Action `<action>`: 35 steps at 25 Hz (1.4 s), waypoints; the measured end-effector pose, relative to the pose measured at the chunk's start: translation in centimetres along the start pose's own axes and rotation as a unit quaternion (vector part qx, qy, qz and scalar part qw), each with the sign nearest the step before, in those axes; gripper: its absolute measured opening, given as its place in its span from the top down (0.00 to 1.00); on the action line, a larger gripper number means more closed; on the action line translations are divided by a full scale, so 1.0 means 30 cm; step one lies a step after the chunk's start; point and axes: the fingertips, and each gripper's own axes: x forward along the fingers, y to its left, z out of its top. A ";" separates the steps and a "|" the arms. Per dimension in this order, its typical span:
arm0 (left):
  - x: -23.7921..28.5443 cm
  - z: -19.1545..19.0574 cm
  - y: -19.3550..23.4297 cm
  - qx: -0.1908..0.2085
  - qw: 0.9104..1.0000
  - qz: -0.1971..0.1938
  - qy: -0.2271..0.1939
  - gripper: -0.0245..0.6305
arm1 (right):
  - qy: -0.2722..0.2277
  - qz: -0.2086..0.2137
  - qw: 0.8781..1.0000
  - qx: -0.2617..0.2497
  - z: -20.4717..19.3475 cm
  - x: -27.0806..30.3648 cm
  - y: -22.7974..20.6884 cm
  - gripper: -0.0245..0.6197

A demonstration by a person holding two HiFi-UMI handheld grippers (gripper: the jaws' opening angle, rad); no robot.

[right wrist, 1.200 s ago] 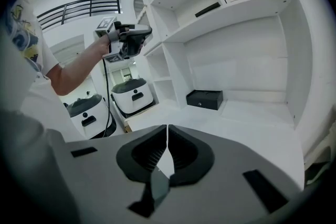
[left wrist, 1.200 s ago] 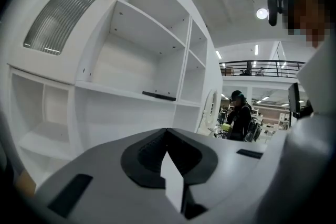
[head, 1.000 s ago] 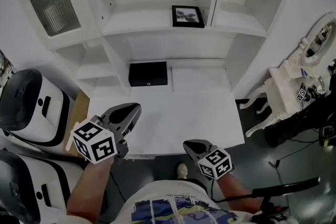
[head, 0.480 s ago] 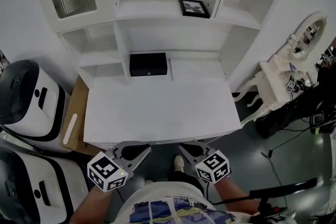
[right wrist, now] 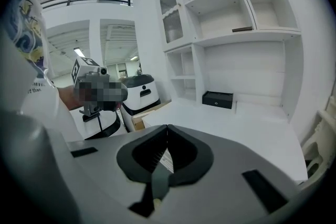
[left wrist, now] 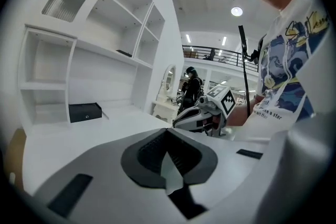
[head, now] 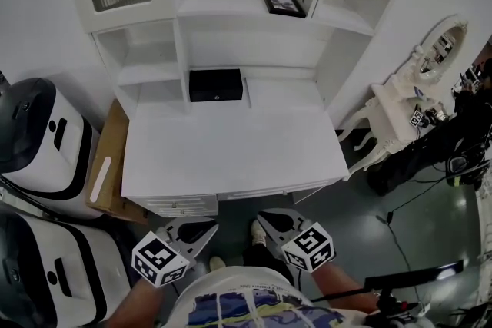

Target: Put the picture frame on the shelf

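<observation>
The black picture frame point(head: 283, 4) stands on the upper middle shelf of the white cabinet point(head: 231, 8); it also shows as a dark sliver in the left gripper view point(left wrist: 124, 53) and the right gripper view point(right wrist: 242, 29). My left gripper point(head: 207, 226) hangs off the desk's front edge, close to my body. Its jaws point(left wrist: 167, 131) are shut on nothing. My right gripper point(head: 263, 220) is beside it, also shut and empty point(right wrist: 167, 128). Both are far from the frame.
A white desk point(head: 231, 157) lies under the shelves, with a black box point(head: 216, 84) at its back. Two white machines point(head: 34, 138) and a cardboard sheet point(head: 108, 165) stand to the left. An ornate white side table with a mirror point(head: 396, 107) and dark gear stand to the right.
Both grippers have drawn back from over the desk to below its front edge, near my body. The left one also sank. The frame has stayed on its shelf.
</observation>
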 end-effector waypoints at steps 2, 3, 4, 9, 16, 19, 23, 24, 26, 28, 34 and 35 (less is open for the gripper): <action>-0.016 -0.013 -0.014 -0.006 1.000 -0.004 -0.002 0.94 | -0.001 0.003 1.000 -0.003 0.002 0.002 0.029 0.92; -0.024 -0.018 -0.022 -0.007 1.000 -0.005 -0.002 0.94 | -0.001 0.004 1.000 -0.007 0.004 0.003 0.042 0.92; -0.031 -0.023 -0.029 -0.007 1.000 -0.007 -0.002 0.94 | -0.001 0.004 1.000 -0.010 0.005 0.003 0.055 0.92; -0.063 -0.047 -0.042 -0.015 1.000 -0.010 -0.005 0.94 | -0.003 0.006 1.000 -0.019 0.007 0.010 0.100 0.92; -0.112 -0.079 -0.048 -0.025 1.000 -0.008 -0.007 0.94 | -0.006 0.013 0.999 -0.029 0.012 0.027 0.160 0.92; -0.128 -0.084 -0.051 -0.026 1.000 -0.007 -0.009 0.94 | -0.008 0.014 0.999 -0.036 0.026 0.029 0.178 0.92; -0.151 -0.096 -0.046 -0.029 1.000 -0.002 -0.009 0.94 | -0.008 0.019 0.999 -0.044 0.037 0.036 0.201 0.92; -0.154 -0.098 -0.047 -0.029 1.000 -0.001 -0.009 0.94 | -0.007 0.020 0.999 -0.045 0.036 0.037 0.205 0.92; -0.158 -0.099 -0.047 -0.029 1.000 0.000 -0.009 0.94 | -0.006 0.021 0.999 -0.048 0.039 0.039 0.210 0.92; -0.164 -0.102 -0.047 -0.029 1.000 0.003 -0.009 0.94 | -0.007 0.025 0.998 -0.050 0.043 0.044 0.218 0.92; -0.165 -0.112 -0.055 -0.032 0.999 0.002 -0.002 0.94 | -0.005 0.027 0.999 -0.047 0.039 0.042 0.230 0.92; -0.164 -0.113 -0.056 -0.033 0.999 0.001 -0.001 0.94 | -0.004 0.027 0.999 -0.046 0.037 0.042 0.230 0.92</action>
